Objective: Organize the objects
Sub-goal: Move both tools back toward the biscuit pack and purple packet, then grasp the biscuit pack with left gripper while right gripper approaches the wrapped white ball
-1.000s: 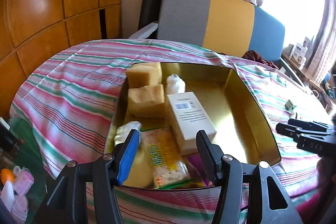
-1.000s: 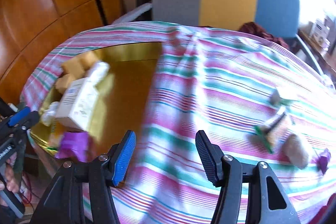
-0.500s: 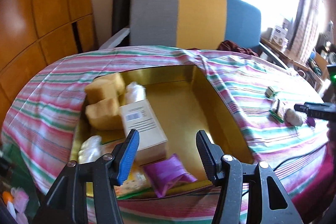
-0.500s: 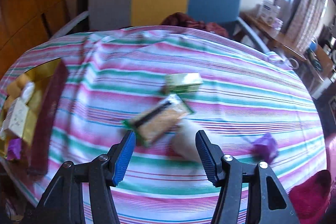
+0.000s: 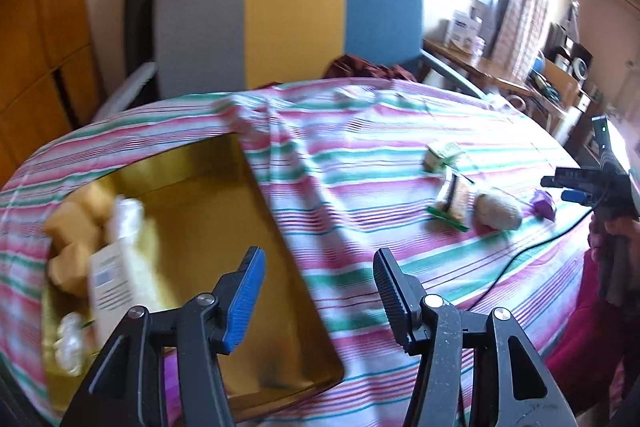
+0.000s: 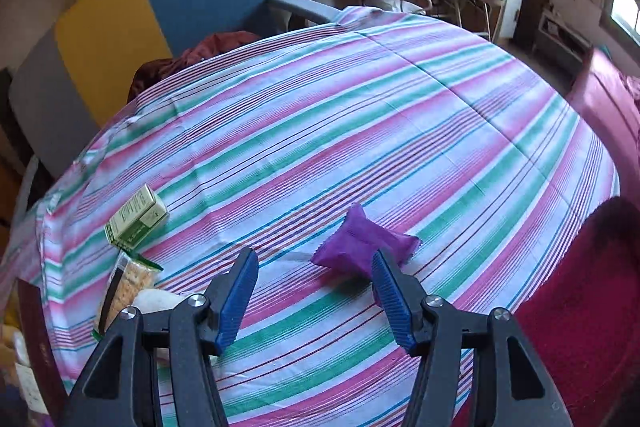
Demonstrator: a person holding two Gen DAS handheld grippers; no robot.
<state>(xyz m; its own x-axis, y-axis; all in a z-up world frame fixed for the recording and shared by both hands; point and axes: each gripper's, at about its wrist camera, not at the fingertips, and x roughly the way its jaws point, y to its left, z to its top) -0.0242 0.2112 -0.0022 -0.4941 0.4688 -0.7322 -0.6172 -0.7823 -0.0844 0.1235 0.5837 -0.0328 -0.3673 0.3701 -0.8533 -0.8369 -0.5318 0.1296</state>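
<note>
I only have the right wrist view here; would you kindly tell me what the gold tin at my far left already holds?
Observer: The gold tin holds yellow sponge blocks and a white barcoded box along its left side.
Operator: Thank you; is its right half free?
Observer: It shows bare gold floor.
Operator: And the left gripper?
Observer: The left gripper is open, holding nothing, above the tin's right wall.

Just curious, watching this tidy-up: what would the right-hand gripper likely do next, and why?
Probably ease forward and close on the purple packet. The right gripper is open and empty, the packet lies loose on the striped cloth just ahead, slightly right of centre, outside the gold tin.
</note>
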